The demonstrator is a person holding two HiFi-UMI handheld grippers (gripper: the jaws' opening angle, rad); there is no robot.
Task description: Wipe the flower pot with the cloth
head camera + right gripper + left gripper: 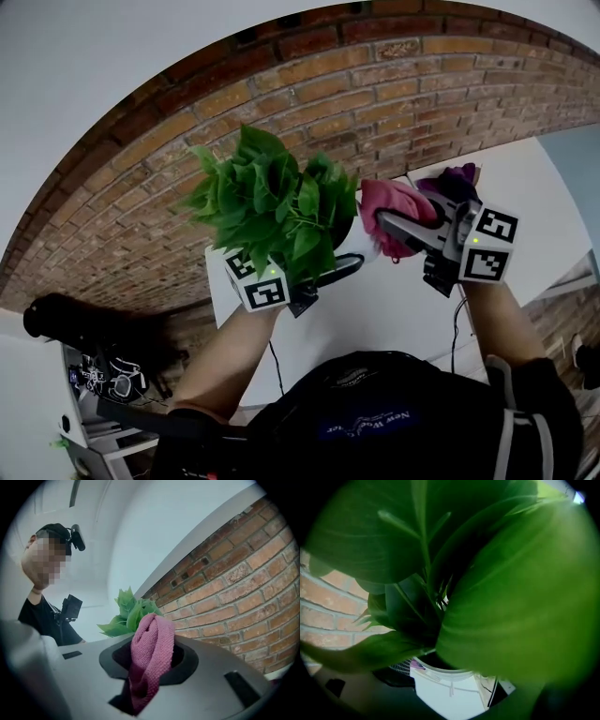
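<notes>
While the right tool [386, 225] clenches the pink cloth [401, 202] at centre frame | left tool [337, 270] grips the white flower pot [353, 246] | on tabletop [375, 314]

Pink cloth [152, 653], green leaves [272, 202], white flower pot [450, 695], red-brown brick wall [375, 94], white table [375, 314]

Left gripper view: blurred leaves [511, 597] fill most of the frame and cover the jaws of the left gripper [323, 281], so their stance cannot be judged. Of the flower pot [445, 691], only the rim and upper wall show.

Right gripper view: the lower end of the cloth [152, 644] is sunk out of sight within the right gripper [150, 672].
</notes>
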